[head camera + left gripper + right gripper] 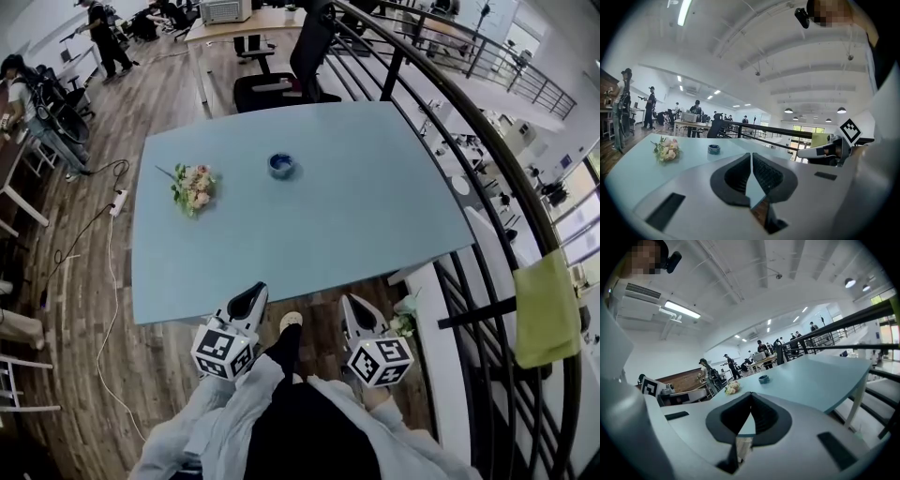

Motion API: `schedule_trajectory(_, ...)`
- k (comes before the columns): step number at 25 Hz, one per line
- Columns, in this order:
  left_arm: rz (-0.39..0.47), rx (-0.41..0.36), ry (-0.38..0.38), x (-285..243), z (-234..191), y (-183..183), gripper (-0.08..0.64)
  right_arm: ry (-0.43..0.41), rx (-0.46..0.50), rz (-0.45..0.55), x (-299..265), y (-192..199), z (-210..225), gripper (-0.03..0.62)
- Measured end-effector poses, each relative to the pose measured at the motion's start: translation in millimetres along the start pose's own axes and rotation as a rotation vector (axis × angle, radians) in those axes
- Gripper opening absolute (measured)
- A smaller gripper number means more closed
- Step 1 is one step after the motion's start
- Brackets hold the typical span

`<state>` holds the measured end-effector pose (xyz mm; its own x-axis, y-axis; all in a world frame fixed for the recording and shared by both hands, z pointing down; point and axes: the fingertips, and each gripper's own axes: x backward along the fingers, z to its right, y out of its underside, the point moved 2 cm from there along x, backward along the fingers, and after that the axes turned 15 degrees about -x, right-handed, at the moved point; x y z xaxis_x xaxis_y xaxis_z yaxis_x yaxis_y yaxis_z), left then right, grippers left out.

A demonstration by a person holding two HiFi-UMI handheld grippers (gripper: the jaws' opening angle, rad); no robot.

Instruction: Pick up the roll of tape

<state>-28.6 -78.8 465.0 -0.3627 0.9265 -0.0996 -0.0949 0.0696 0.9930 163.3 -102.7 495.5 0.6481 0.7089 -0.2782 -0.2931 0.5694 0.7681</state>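
Observation:
The roll of tape point(281, 166), a small dark blue ring, lies flat near the middle of the light blue table point(375, 216). It also shows far ahead in the left gripper view as the tape point(713, 149) and in the right gripper view as the tape point(763, 378). My left gripper point(255, 291) and right gripper point(351, 302) hang side by side at the table's near edge, well short of the roll. Both point toward the table. Each has its jaws together with nothing between them, the left gripper point(751, 155) and the right gripper point(751, 394) alike.
A small flower bouquet point(193, 187) lies on the table left of the tape. A black office chair point(281, 80) stands behind the far edge. A black railing point(487, 169) with a green cloth point(544, 309) runs along the right. Cables and a power strip point(116, 202) lie on the floor at left.

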Motion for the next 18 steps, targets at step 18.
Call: schedule_trajectory(18,-0.002,0.01,0.039,-104.1,-76.3,-12.5,0.026,0.056,-0.008,-0.005,-102.8,-62.4,23.9,0.009)
